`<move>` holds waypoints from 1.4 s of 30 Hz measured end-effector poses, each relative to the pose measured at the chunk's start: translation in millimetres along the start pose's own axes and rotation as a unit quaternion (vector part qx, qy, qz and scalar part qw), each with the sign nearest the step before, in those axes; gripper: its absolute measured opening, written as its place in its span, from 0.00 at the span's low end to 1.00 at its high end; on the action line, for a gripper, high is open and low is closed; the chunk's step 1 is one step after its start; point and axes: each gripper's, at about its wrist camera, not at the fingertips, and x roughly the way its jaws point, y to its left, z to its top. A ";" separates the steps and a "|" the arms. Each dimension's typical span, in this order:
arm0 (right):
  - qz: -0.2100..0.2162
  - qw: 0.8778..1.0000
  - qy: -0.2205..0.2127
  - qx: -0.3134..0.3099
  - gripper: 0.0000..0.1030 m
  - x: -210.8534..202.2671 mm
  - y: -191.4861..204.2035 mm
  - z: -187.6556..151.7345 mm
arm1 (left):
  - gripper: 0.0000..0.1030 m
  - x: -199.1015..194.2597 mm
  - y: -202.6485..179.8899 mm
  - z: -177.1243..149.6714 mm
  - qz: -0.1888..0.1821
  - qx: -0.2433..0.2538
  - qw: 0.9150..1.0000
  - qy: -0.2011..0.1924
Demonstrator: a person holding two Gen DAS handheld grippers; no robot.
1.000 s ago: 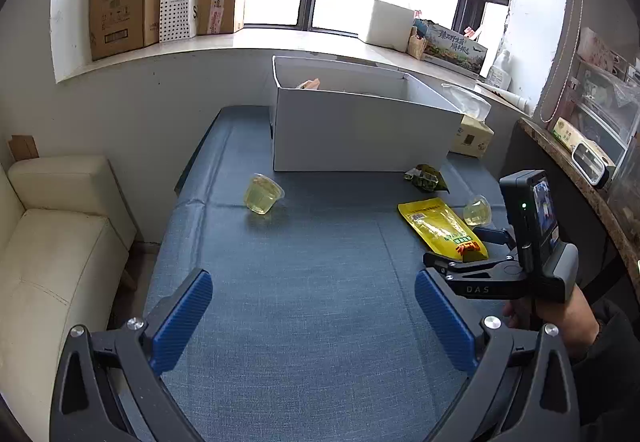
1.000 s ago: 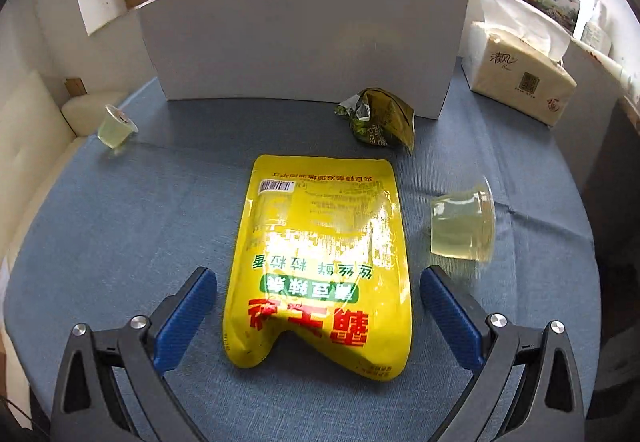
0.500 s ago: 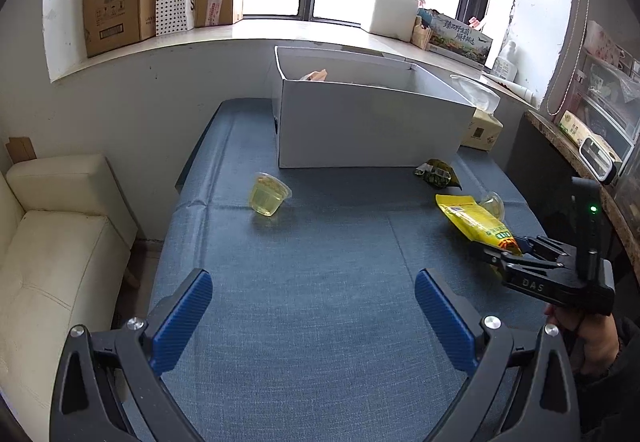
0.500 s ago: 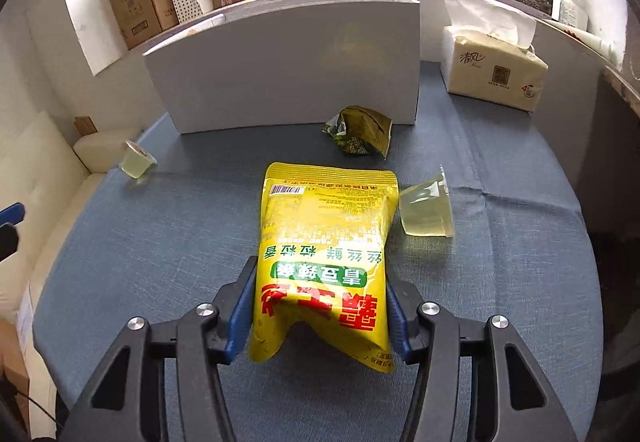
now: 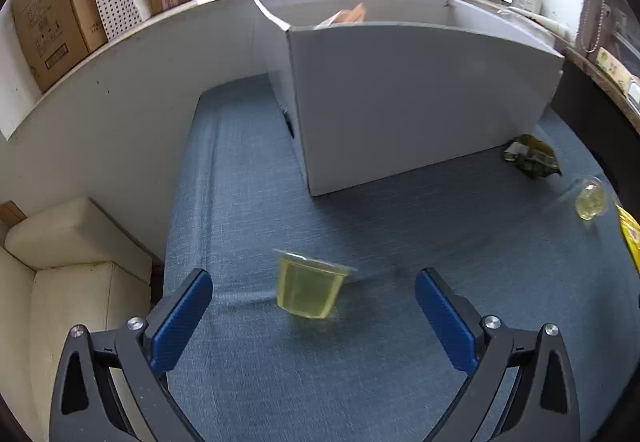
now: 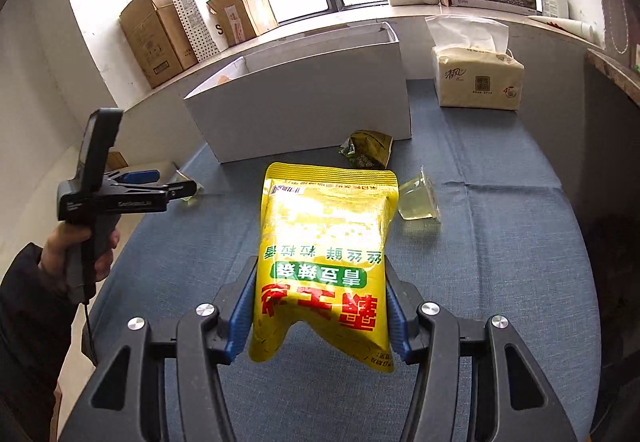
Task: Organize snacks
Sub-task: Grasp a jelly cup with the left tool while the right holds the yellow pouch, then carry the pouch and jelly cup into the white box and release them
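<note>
We count two clear plastic jelly cups with yellow-green filling, one large yellow foil snack pouch [image 6: 324, 262], one small crumpled olive-green wrapper [image 5: 532, 155], and one open white cardboard box [image 5: 420, 101] on the blue cloth-covered table [image 5: 360, 382].

Our right gripper [image 6: 320, 306] is pinching the yellow pouch: both blue pads press against its lower sides, and the pouch stands out ahead of the fingers, lifted off the cloth. Ahead and slightly right of it, the second jelly cup [image 6: 418, 197] lies on its side, with the green wrapper just beyond, close against the box's front wall. A tissue pack [image 6: 476, 81] sits far ahead to the right, beside the box.

Our left gripper [image 5: 314, 318] is spread wide, and the first jelly cup [image 5: 310, 288] sits between its blue fingertips [image 5: 180, 318], a little ahead, touching neither; the cup is blurred. The box's near corner stands ahead and to the right.

Left of that gripper, the table edge drops off towards a cream sofa [image 5: 68, 274] and the white wall. Bare cloth stretches between the cup and the box, and to the right towards the other cup [image 5: 590, 199].
</note>
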 end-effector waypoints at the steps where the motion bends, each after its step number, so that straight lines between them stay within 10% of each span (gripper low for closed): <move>1: -0.004 1.000 0.000 0.000 0.58 1.0 0.1 -0.5 | 1.00 7.2 2.4 3.1 0.003 -0.005 1.000 0.005; 5: -0.005 1.000 0.008 -0.001 0.58 5.6 0.0 -3.8 | 0.89 14.9 4.8 5.5 -0.003 -0.012 1.000 0.000; 7: -0.005 1.000 0.009 -0.003 0.58 6.3 0.7 -4.8 | 0.46 19.0 5.9 5.6 -0.008 -0.022 1.000 0.013; 27: 0.007 1.000 -0.025 0.007 0.58 -13.7 -0.8 4.2 | 0.45 -151.3 -68.7 -20.9 -0.137 -0.008 0.983 -0.123; 42: 0.052 0.997 -0.061 -0.002 0.58 5.0 -5.4 134.6 | 0.45 -142.7 -60.6 93.9 -0.109 -0.039 0.979 -0.169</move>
